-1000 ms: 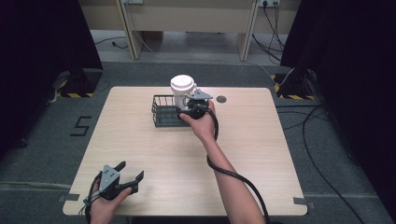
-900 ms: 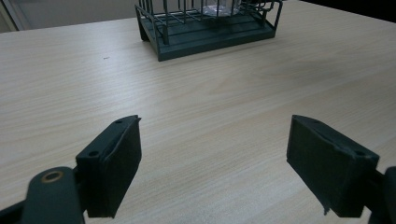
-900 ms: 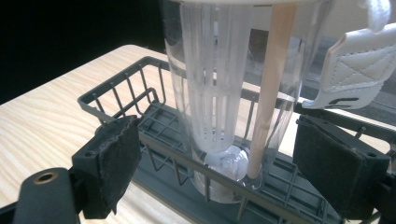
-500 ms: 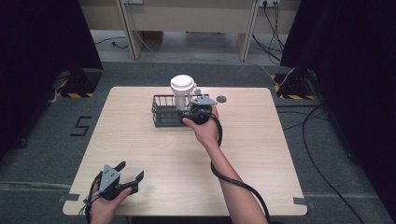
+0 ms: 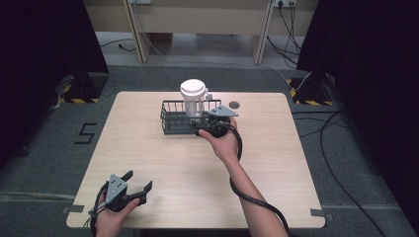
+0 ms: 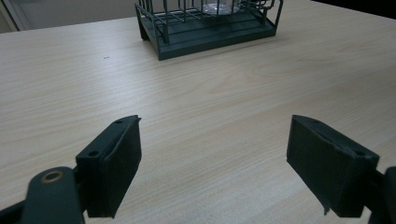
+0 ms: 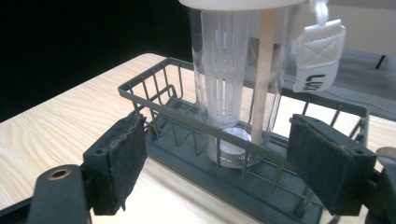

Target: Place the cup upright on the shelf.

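Observation:
A clear bottle (image 5: 193, 98) with a white lid stands upright inside a dark wire basket (image 5: 174, 121) at the table's far middle. In the right gripper view the bottle (image 7: 238, 88) shows a white ribbed core and a white strap tag (image 7: 317, 56), and the basket (image 7: 187, 140) lies just beyond the jaws. My right gripper (image 5: 211, 124) is open at the basket's near right side, with nothing between its pads. My left gripper (image 5: 132, 191) rests open at the near left of the table. The left gripper view shows the basket (image 6: 205, 28) far ahead across bare wood.
A small dark round disc (image 5: 234, 104) lies on the table right of the basket. The light wooden table (image 5: 148, 148) stands on grey floor with cables at the right and desk legs beyond the far edge.
My right gripper has drawn back a little from the bottle toward the basket's near side. The left gripper has stayed put.

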A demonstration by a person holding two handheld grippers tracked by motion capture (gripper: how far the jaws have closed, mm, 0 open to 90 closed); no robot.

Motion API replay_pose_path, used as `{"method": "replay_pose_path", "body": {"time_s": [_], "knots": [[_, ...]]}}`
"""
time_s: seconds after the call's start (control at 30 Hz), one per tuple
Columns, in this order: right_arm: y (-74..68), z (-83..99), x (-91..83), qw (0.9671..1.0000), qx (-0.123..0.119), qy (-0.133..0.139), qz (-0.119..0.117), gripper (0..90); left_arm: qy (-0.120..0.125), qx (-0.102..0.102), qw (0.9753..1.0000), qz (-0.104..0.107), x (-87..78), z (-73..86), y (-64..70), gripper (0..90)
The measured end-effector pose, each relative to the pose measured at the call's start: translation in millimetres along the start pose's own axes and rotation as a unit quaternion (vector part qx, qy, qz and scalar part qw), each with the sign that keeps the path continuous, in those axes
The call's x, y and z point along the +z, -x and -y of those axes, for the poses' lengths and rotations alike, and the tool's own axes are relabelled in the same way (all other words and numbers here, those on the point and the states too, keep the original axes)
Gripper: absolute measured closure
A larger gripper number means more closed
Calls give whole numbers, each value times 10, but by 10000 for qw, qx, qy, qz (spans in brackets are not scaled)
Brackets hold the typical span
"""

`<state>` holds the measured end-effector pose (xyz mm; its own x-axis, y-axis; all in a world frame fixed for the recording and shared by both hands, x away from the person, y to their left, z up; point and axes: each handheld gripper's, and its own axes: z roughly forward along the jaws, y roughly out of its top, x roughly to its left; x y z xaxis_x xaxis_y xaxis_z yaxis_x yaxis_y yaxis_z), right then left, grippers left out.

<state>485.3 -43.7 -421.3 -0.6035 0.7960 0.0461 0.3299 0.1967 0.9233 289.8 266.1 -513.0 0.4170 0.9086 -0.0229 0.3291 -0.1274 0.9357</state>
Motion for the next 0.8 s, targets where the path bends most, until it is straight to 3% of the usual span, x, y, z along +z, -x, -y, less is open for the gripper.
{"method": "replay_pose_path", "body": {"time_s": [0.8], "knots": [[115,307,-444,9999,-42,-123,-14,235,-13,-6,10000,-20,1,3,-2,175]]}}
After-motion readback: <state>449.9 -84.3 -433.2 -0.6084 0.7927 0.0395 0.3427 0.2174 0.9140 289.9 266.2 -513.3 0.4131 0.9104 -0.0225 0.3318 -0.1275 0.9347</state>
